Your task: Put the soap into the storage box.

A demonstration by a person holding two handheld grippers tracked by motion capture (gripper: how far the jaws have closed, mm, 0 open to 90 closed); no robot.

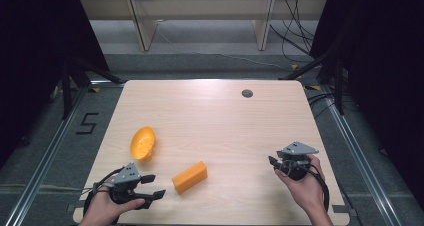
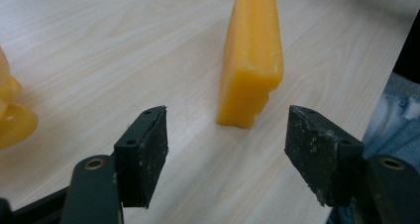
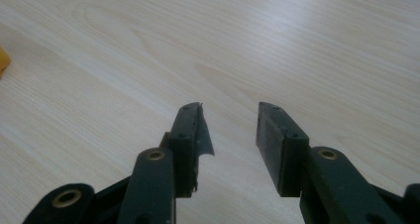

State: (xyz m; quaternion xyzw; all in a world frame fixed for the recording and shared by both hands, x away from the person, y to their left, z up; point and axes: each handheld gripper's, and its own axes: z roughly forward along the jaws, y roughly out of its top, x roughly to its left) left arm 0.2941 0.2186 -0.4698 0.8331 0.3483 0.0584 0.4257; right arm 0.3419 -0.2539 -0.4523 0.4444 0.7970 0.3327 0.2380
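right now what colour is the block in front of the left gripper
Orange-yellow; the block shows best in the left gripper view.

My light wooden table (image 1: 225, 121) carries an orange block (image 1: 189, 177) near its front edge (lying flat), an orange bowl (image 1: 143, 143) tipped on its side just beyond it.

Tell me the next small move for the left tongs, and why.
Probably ease the left tongs forward until the orange block sits between the jaws, then close. The jaws stand open and empty, the block lies on the table just ahead of them and roughly in line with the gap, and nothing stands in between.
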